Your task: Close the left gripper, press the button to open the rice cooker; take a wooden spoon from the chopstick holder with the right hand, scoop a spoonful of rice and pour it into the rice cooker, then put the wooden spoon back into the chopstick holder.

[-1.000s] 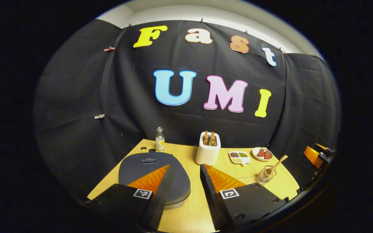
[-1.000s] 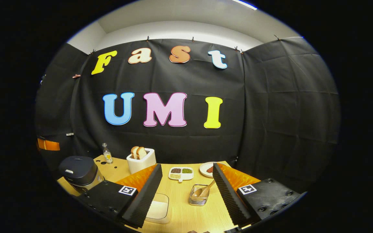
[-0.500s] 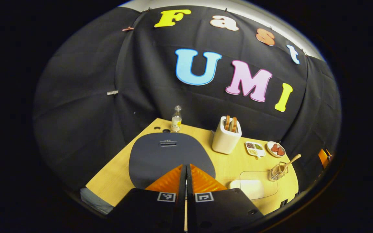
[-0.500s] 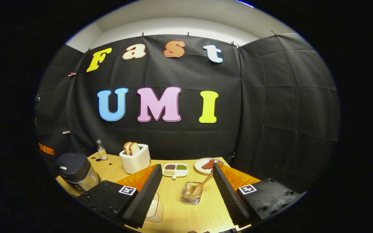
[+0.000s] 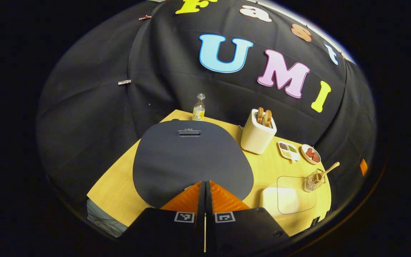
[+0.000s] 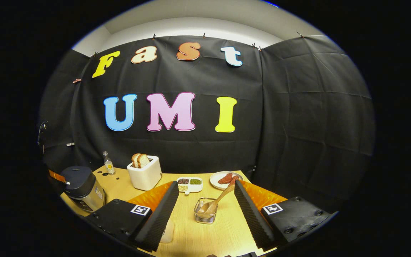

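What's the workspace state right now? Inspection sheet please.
Surface: wooden table, bare at its front.
Job's things: rice cooker lid down; wooden spoon leaning in the chopstick holder; rice container beside it.
Clutter: toaster with bread, bottle, divided dish, plate.
Grippers: left tool shut, at the cooker's front edge; right tool open, facing the spoon.
Cables: nothing seen.
Surroundings: black cloth wall.
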`<act>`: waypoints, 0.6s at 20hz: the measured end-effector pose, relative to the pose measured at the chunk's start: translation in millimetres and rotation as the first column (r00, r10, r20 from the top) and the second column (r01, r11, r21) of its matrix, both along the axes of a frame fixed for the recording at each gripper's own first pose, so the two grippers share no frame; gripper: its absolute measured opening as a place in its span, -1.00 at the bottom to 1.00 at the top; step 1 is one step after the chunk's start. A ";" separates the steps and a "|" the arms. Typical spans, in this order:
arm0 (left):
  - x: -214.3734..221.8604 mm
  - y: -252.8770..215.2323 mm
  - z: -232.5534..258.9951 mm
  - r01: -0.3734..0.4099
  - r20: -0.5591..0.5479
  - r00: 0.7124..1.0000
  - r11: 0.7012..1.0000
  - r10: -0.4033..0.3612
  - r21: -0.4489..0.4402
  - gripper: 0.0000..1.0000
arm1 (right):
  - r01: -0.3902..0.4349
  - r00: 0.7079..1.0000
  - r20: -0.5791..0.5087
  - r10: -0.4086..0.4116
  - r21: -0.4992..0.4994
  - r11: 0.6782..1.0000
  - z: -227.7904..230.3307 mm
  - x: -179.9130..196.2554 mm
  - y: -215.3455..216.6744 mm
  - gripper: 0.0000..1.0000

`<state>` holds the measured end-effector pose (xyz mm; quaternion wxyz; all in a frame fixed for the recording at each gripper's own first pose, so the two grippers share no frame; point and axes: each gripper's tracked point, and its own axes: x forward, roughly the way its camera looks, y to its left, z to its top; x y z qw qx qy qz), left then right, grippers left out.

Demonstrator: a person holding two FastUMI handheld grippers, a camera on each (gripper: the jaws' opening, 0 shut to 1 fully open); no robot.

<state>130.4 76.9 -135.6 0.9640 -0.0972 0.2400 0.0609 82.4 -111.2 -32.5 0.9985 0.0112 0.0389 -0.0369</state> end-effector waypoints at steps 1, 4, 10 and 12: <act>2.0 0.4 0.8 -0.004 0.006 1.000 1.000 0.004 0.000 -0.87 | 0.002 1.000 -0.001 -0.002 -0.001 1.000 -1.0 0.0 -1.6 0.96; 0.7 -0.5 -3.9 -0.003 -0.003 1.000 1.000 0.003 0.002 -0.86 | 0.005 1.000 -0.012 -0.005 -0.003 1.000 -4.9 0.2 -4.1 0.96; -2.2 -1.1 -9.1 0.011 -0.009 1.000 0.995 -0.010 0.097 -0.86 | -0.014 0.999 -0.031 0.014 0.001 1.000 -11.3 2.3 -0.2 0.96; 1.3 -0.9 -8.2 0.004 -0.011 1.000 0.996 -0.003 0.092 -0.86 | -0.022 0.999 -0.032 0.022 0.006 1.000 -11.9 4.3 1.9 0.96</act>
